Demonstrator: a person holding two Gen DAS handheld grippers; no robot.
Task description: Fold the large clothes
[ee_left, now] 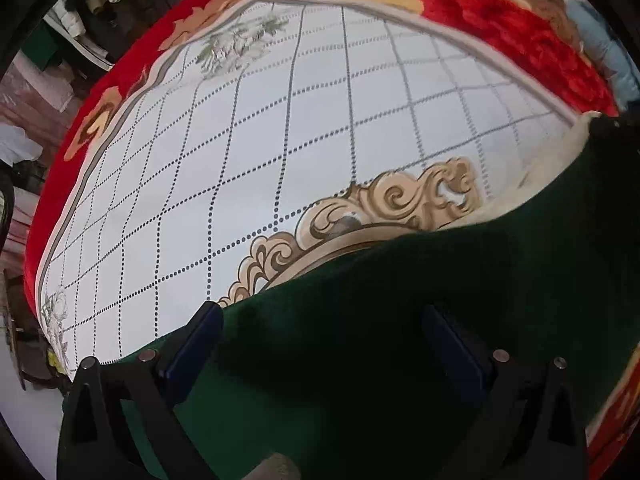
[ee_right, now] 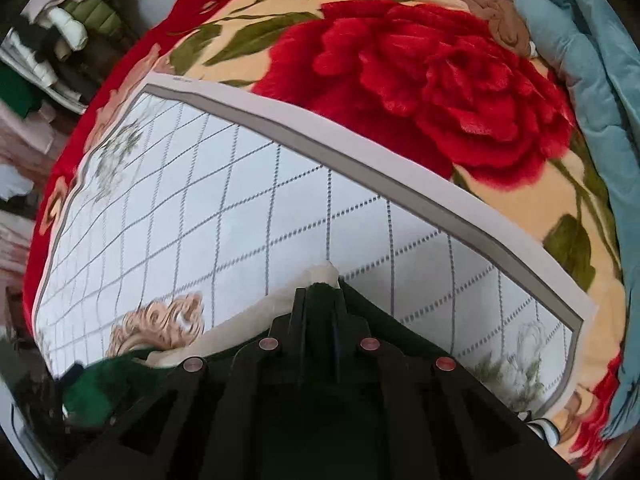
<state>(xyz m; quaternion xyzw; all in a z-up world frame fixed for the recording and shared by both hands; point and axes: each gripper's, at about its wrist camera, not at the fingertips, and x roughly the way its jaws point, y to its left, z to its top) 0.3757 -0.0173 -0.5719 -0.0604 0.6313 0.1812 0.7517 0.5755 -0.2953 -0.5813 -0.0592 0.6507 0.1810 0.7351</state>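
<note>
The dark green garment (ee_left: 400,340) is spread over the near part of a white grid-patterned mat (ee_left: 280,140), which lies on a red floral blanket (ee_right: 420,80), apparently covering a bed. Its cream lining (ee_right: 248,320) is exposed along the far edge. The right gripper (ee_right: 320,292) is clamped on a corner of the garment, where green cloth and cream lining are seen pinched between the closed jaws; the corner is judged to be held so that it can be carried across for a fold. The left gripper (ee_left: 320,340) is held pointing down over the green cloth with its jaws well apart and nothing pinched, probably placed to take a second hold on the garment.

A light blue quilted item (ee_right: 592,80) is piled at the far right edge of the blanket, and stacked clothes (ee_right: 60,28) are seen at the far left, beyond the bed. Neither is judged to obstruct the fold; the mat beyond the garment is bare.
</note>
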